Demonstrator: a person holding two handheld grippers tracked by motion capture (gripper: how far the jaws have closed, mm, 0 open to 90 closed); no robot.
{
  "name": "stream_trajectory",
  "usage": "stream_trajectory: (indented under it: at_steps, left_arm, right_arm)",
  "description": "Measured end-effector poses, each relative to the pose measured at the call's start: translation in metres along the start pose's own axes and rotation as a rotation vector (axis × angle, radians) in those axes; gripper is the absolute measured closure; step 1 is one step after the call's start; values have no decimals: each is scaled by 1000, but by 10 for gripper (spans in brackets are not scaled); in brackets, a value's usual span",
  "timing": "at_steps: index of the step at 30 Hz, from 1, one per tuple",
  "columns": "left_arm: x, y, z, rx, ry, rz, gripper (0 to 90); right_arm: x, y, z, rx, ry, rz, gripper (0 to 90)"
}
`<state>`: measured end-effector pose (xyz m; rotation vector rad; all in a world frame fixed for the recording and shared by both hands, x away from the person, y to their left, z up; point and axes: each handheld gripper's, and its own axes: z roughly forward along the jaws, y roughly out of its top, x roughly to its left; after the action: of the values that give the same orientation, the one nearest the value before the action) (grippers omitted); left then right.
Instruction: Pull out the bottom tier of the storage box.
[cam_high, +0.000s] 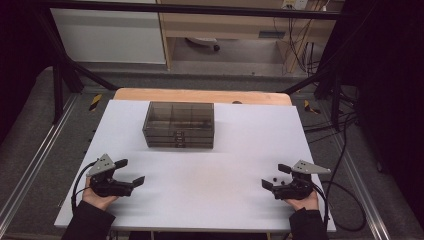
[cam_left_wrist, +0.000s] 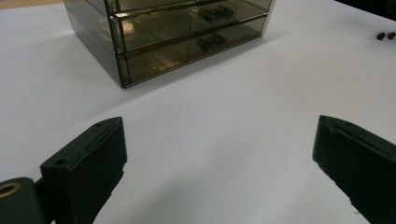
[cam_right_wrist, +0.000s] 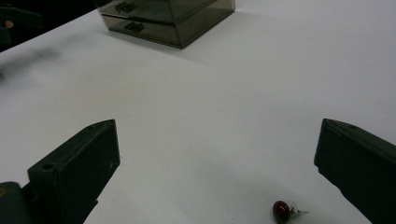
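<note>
I have both grippers low over the white table (cam_high: 200, 200), left gripper (cam_high: 131, 172) and right gripper (cam_high: 276, 176) each with jaws spread wide and empty. A small red earring (cam_right_wrist: 283, 209) lies on the table between the right jaws, untouched, with the smoky drawer box (cam_high: 179, 125) well apart at the far side.

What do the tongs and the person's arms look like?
Each hand wears a dark sleeve and holds black tongs. The left tongs and right tongs each have two chunky black jaws with a small screw hole, a grey three-cornered plate on top, and a black cable trailing behind.
</note>
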<state>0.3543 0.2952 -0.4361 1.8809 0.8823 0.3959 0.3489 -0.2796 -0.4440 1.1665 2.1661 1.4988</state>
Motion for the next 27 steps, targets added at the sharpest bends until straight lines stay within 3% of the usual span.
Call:
stream_trajectory:
  at_steps: [13, 27]
  left_arm:
    - [-1, 2, 0, 7, 4, 2, 30]
    - [-4, 7, 2, 28, 7, 31, 33]
  right_arm:
    - [-1, 0, 0, 2, -6, -5, 6]
    - [-1, 0, 0, 4, -11, -7, 6]
